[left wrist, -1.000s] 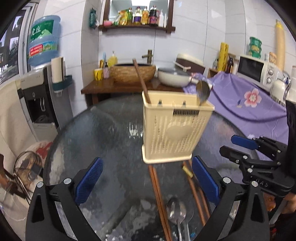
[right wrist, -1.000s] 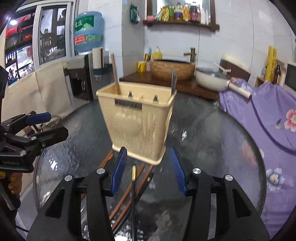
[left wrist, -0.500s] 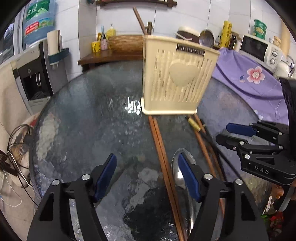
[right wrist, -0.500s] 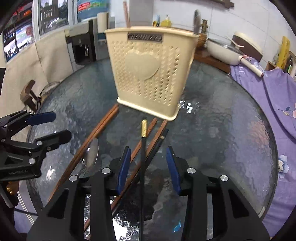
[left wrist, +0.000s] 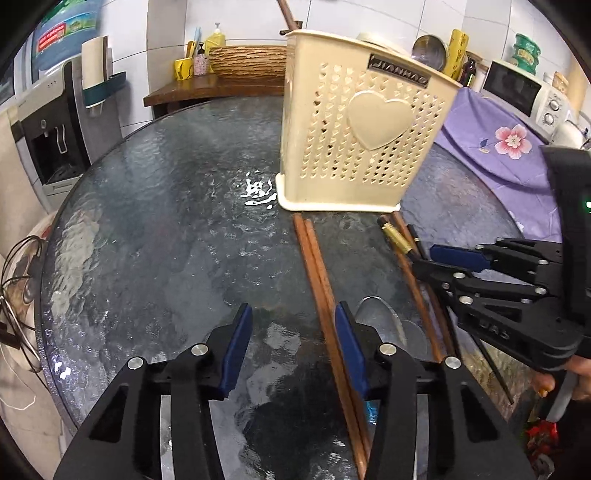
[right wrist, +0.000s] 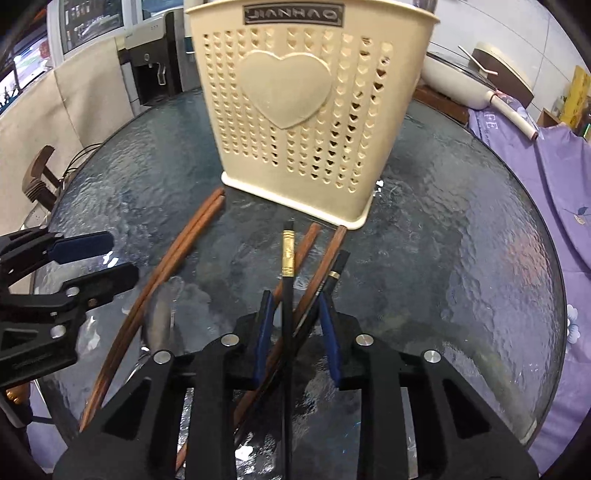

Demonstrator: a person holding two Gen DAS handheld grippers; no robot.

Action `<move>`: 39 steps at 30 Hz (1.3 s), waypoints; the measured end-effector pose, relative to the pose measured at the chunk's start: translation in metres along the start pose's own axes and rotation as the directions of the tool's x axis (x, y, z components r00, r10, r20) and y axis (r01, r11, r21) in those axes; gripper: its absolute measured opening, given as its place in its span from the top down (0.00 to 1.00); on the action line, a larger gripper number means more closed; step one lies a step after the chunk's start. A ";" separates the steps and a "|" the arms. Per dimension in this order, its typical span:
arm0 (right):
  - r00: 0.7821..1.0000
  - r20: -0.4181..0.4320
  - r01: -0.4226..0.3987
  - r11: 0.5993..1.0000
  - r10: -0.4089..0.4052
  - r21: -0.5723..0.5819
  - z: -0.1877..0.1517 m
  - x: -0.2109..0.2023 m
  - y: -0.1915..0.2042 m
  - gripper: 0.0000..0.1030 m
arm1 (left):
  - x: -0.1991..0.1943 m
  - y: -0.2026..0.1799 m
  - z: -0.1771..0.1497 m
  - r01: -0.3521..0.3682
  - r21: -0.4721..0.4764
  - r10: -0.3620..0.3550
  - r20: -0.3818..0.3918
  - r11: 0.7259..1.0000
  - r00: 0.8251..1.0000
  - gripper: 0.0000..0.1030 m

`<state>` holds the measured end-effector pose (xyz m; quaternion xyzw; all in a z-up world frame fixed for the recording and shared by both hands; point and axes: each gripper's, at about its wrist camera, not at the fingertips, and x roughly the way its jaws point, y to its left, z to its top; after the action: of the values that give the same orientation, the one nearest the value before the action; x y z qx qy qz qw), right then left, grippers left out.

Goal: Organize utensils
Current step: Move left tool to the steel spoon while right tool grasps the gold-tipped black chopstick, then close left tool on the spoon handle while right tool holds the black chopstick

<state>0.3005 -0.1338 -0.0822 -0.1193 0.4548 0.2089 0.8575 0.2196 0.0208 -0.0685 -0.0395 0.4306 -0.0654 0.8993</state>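
A cream perforated utensil basket [left wrist: 354, 133] with a heart on its side stands on the round glass table [left wrist: 166, 221]; it also shows in the right wrist view [right wrist: 295, 110]. A pair of brown wooden chopsticks [left wrist: 317, 266] lies in front of it. My left gripper [left wrist: 293, 345] is open, low over the table, its right finger beside that pair. A steel spoon [left wrist: 380, 317] lies to its right. My right gripper [right wrist: 295, 328] is open, its fingers on either side of a black gold-tipped chopstick [right wrist: 287, 280] and other brown and black chopsticks [right wrist: 325, 258].
A wooden utensil handle [left wrist: 288, 14] and a spoon [left wrist: 428, 48] stick up out of the basket. A purple flowered cloth [left wrist: 491, 136] covers furniture to the right. A water dispenser [left wrist: 55, 122] stands at the left. A counter with a woven basin [left wrist: 247, 64] lies behind.
Both grippers have come down and forward toward the table and basket. The left gripper's fingers have narrowed. The right gripper now straddles the chopsticks lying in front of the basket.
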 end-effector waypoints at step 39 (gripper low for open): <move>0.999 0.045 -0.027 0.999 0.025 0.031 -0.001 -0.011 -0.011 0.93 | 0.013 -0.049 -0.005 0.102 0.108 -0.105 0.017 0.989 0.994 0.70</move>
<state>0.2997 -0.1468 -0.0738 -0.0953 0.4404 0.2155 0.8663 0.2196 -0.0301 -0.0752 -0.0145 0.4138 -0.1343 0.9003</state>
